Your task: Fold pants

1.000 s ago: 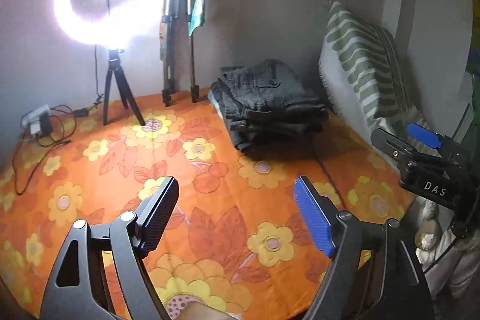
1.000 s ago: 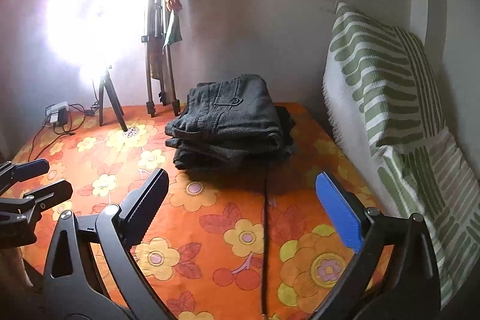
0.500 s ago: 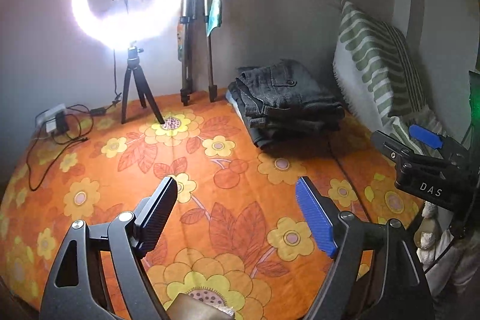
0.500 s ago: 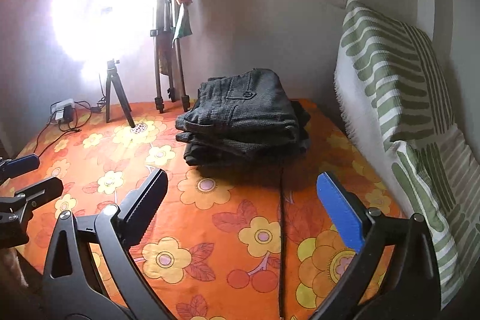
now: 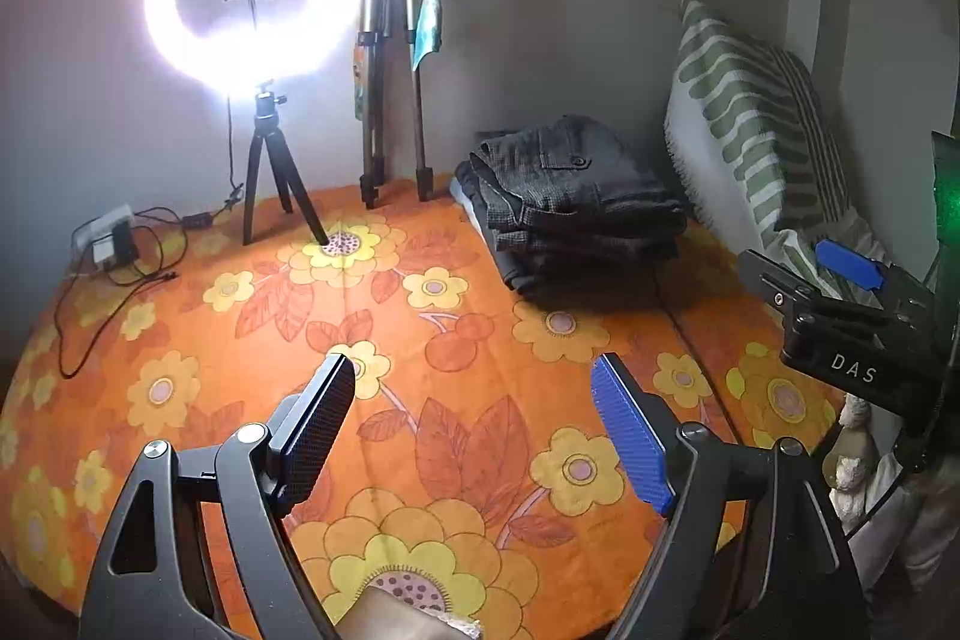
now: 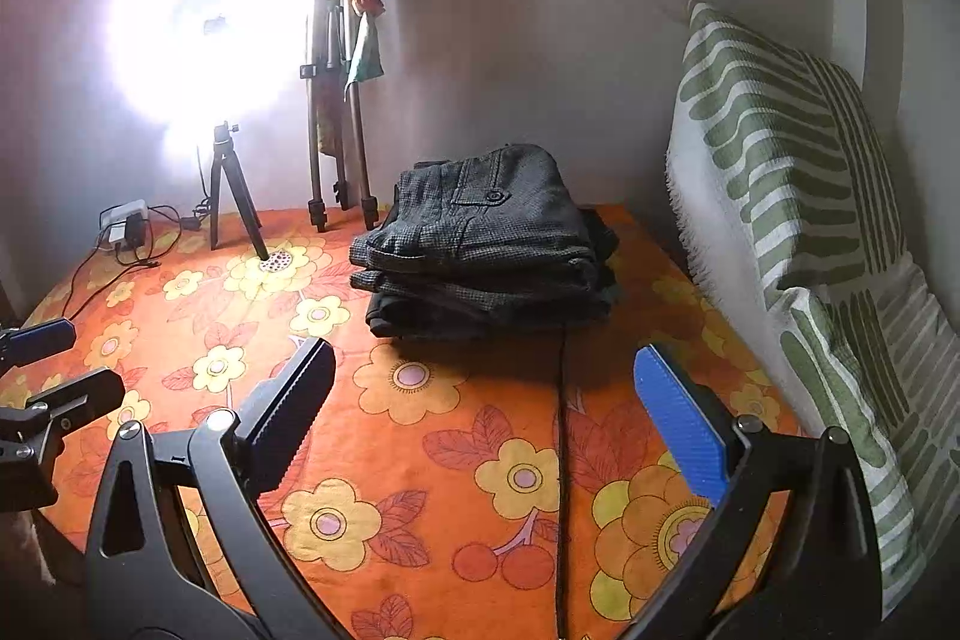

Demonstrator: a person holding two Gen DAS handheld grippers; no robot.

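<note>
Dark grey pants [image 5: 570, 208] lie folded in a neat stack at the far right of the bed, on the orange flowered sheet [image 5: 456, 400]; they also show in the right wrist view [image 6: 486, 244]. My left gripper [image 5: 480, 424] is open and empty, held over the sheet well in front of the stack. My right gripper [image 6: 486, 406] is open and empty, just in front of the stack. The right gripper also shows at the right edge of the left wrist view [image 5: 840, 304], and the left gripper at the left edge of the right wrist view [image 6: 42, 376].
A lit ring light on a small tripod [image 5: 258, 40] and a folded tall tripod [image 5: 390, 88] stand at the back by the wall. A power strip with cables [image 5: 114, 238] lies at the back left. A green striped pillow [image 6: 798, 196] leans on the right.
Both grippers have drawn back and shifted left a little from the stack, so more sheet shows in front of them. Both stay open. The pants have not moved.
</note>
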